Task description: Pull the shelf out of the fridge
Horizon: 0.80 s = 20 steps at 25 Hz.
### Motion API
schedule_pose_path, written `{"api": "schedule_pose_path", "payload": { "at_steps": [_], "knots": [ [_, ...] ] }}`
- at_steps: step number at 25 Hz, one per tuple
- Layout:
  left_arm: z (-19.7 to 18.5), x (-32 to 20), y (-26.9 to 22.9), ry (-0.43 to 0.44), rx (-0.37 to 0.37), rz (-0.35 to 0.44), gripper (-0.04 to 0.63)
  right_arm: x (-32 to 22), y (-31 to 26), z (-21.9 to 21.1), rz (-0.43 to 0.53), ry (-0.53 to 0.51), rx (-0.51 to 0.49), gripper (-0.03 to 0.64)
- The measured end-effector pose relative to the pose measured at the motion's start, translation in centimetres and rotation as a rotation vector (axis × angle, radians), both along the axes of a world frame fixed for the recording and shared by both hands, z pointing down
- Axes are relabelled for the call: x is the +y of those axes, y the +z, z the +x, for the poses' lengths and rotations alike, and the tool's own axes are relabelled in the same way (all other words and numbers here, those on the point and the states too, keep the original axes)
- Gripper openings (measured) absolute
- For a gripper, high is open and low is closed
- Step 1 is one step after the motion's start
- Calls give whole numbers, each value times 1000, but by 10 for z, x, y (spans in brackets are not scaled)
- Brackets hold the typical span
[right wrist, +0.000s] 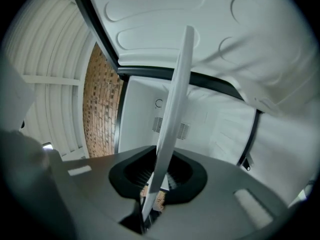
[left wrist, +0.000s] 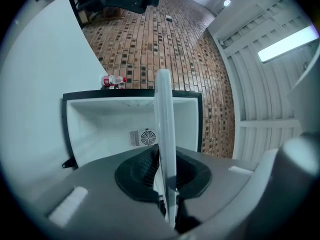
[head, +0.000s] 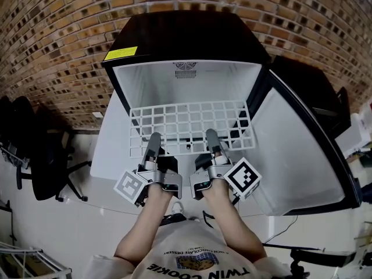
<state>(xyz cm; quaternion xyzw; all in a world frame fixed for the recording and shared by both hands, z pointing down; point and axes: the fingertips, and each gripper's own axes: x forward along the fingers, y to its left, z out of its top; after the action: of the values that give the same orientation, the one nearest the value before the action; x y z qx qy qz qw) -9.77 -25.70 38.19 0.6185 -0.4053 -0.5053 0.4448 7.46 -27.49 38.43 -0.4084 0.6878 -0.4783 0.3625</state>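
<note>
A black mini fridge (head: 186, 36) stands open against a brick wall, its door (head: 296, 156) swung out to the right. The white wire shelf (head: 192, 124) sticks partly out of the white interior, level. My left gripper (head: 153, 139) is shut on the shelf's front edge at the left, and my right gripper (head: 211, 135) is shut on it at the right. In the left gripper view the shelf (left wrist: 165, 124) runs edge-on as a white bar between the jaws of the left gripper (left wrist: 167, 184). The right gripper view shows the shelf (right wrist: 175, 109) the same way, in the right gripper (right wrist: 157, 181).
A black office chair (head: 40, 156) stands on the floor to the left. A small bottle (left wrist: 112, 80) lies on top of the fridge. A black cabinet (head: 308, 80) sits behind the open door. Cables trail on the floor near the person's feet.
</note>
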Motion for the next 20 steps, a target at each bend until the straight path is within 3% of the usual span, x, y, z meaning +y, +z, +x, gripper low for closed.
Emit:
{"api": "schedule_pose_path", "payload": {
  "at_steps": [11,20],
  "knots": [
    [-6,40,-21,-16,-60,142,23,41,-25,-7,163,-51,33,52],
    [-8,47,-30,-23,-93,191,26,47,-36,-9,223,-53,50,57]
  ]
}}
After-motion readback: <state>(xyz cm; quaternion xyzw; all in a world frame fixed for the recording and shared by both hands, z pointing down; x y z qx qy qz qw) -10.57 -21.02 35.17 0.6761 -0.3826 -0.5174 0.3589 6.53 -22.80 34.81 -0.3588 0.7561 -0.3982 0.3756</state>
